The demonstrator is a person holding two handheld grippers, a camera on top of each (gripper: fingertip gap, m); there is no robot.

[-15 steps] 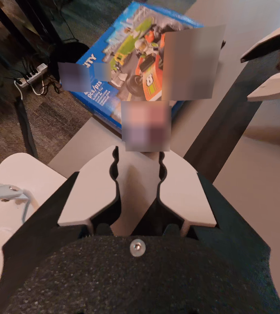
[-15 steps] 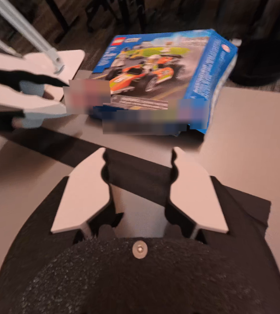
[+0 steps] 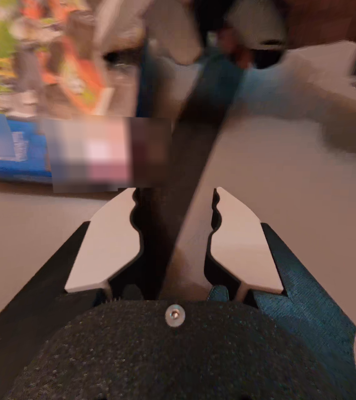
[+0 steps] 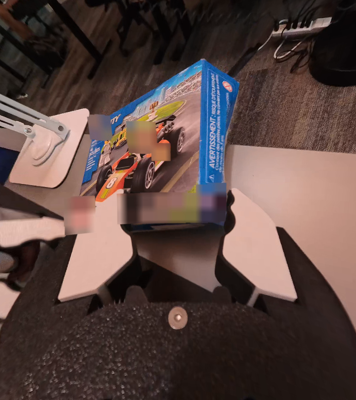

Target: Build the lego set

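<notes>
Blue box (image 4: 164, 140) sealed on table (image 4: 302, 184); right gripper (image 4: 177, 207) jaws open around it, left gripper (image 3: 173, 190) open, empty. Cardboard may slip.

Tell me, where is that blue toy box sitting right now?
In the right wrist view the blue box lies at the table's far edge, just ahead of the open right gripper, beside a white lamp base on its left.

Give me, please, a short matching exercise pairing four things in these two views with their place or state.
Things:
1. lego box
2. right tool
3. white lamp base
4. power strip

Places or states:
A. on the carpet, far right
B. open, its fingers either side of the box's near end
C. lying on the table, near its far edge
D. left of the box

Pairs: 1-C, 2-B, 3-D, 4-A
</notes>
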